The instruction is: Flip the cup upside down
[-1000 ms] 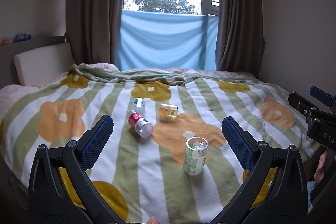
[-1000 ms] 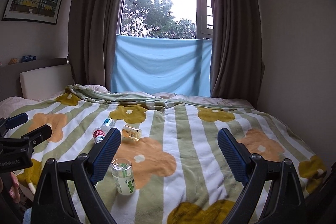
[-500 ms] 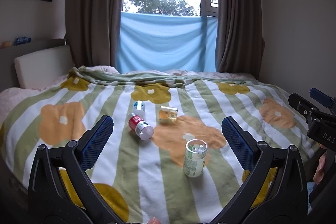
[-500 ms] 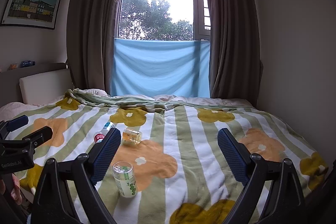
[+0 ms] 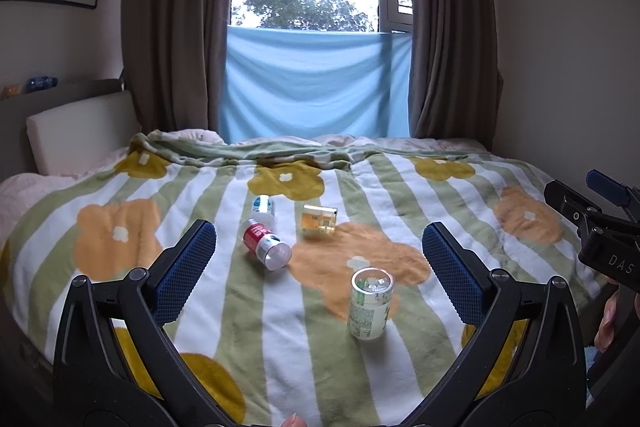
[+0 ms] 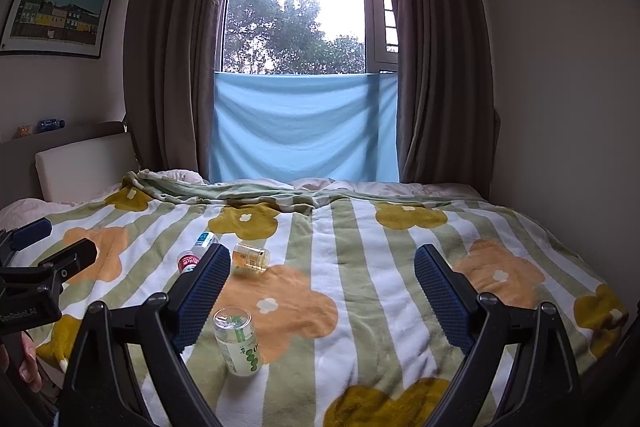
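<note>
A clear cup with a green and white label (image 5: 370,303) stands upright on the flowered blanket (image 5: 120,187), tilted a little; it also shows in the right wrist view (image 6: 237,341). My left gripper (image 5: 319,274) is open and empty, held above the near edge of the bed, with the cup between its fingers and further away. My right gripper (image 6: 322,297) is open and empty; the cup sits just right of its left finger (image 6: 202,291).
A red-labelled cup (image 5: 266,245), a blue-labelled bottle (image 5: 263,207) and an amber container (image 5: 319,219) lie on their sides further back on the bed. A headboard cushion (image 5: 80,131) is at the left; curtains and a window with a blue cloth (image 5: 316,87) are behind.
Both grippers have risen and tilted up slightly, so the bed and cups sit lower in view. The objects have not moved.
</note>
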